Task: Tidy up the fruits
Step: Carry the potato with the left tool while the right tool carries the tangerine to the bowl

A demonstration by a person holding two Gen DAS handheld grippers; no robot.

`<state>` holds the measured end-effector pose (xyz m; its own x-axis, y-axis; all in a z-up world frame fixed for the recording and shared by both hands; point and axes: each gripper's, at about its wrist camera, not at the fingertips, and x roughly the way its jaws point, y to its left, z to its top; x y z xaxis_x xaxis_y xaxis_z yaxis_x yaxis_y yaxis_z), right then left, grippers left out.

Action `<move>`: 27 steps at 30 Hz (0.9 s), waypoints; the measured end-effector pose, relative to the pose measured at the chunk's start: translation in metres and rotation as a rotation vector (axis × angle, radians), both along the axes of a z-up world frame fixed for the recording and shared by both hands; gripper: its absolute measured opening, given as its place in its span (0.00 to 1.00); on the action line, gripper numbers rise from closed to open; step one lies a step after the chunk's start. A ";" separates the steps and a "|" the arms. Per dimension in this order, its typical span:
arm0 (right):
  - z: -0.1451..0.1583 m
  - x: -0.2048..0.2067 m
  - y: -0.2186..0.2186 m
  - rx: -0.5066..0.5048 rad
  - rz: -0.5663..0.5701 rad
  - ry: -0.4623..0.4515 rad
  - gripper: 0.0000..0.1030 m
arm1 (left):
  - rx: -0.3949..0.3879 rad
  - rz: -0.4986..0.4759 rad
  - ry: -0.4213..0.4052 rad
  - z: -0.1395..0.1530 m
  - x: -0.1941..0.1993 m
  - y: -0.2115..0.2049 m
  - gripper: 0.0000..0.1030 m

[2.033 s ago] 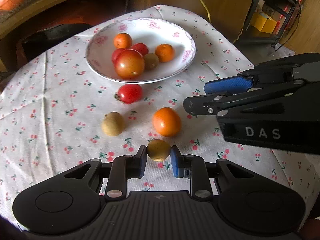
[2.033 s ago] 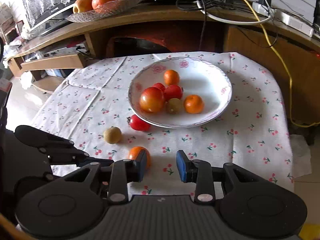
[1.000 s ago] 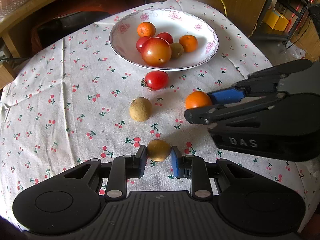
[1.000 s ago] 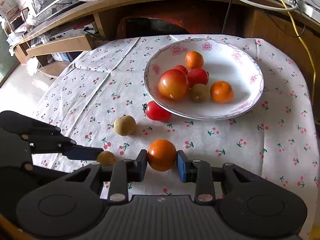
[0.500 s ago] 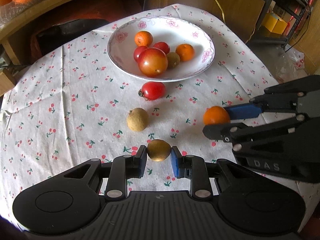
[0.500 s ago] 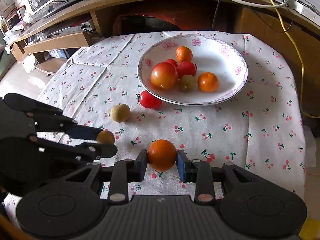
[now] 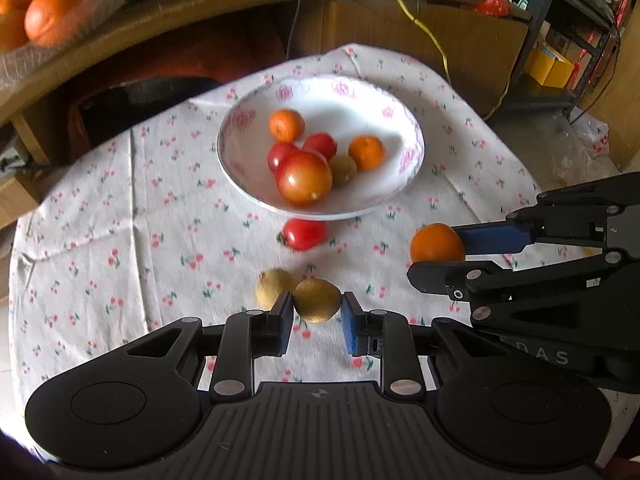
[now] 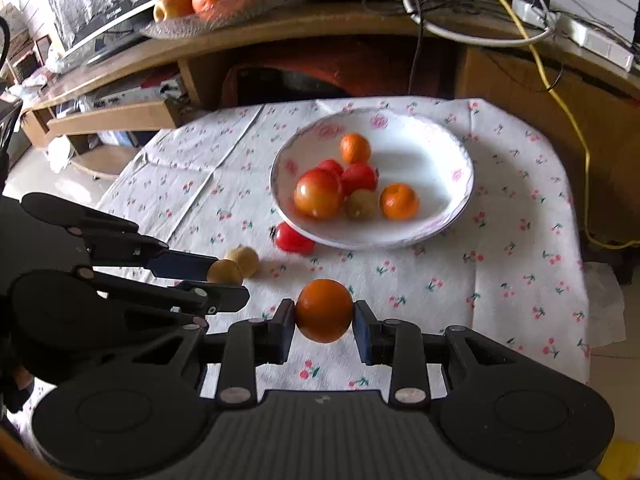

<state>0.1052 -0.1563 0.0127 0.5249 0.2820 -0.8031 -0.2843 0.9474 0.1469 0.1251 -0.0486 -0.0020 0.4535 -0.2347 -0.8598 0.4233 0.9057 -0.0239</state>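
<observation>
Red tomato on cloth just before plate rim.

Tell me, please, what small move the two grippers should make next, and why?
Probably carry both forward over the white bowl: the left gripper is shut on a brown fruit, the right gripper on an orange, both short of it.

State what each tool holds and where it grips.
Left tool: a small round yellow-brown fruit, pinched at its two sides. Right tool: a round orange citrus fruit, pinched likewise.
</observation>
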 end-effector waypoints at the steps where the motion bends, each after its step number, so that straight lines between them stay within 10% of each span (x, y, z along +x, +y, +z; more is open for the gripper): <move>1: 0.002 0.001 -0.001 0.002 -0.005 -0.006 0.30 | -0.002 0.001 -0.006 0.002 0.001 -0.001 0.31; 27: 0.032 0.019 -0.012 0.025 -0.077 -0.120 0.30 | -0.014 0.029 -0.118 0.035 0.022 -0.008 0.30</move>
<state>0.1246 -0.1678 0.0447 0.6375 0.2565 -0.7265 -0.2276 0.9636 0.1405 0.1468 -0.0563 0.0334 0.5579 -0.2321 -0.7968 0.3980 0.9173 0.0115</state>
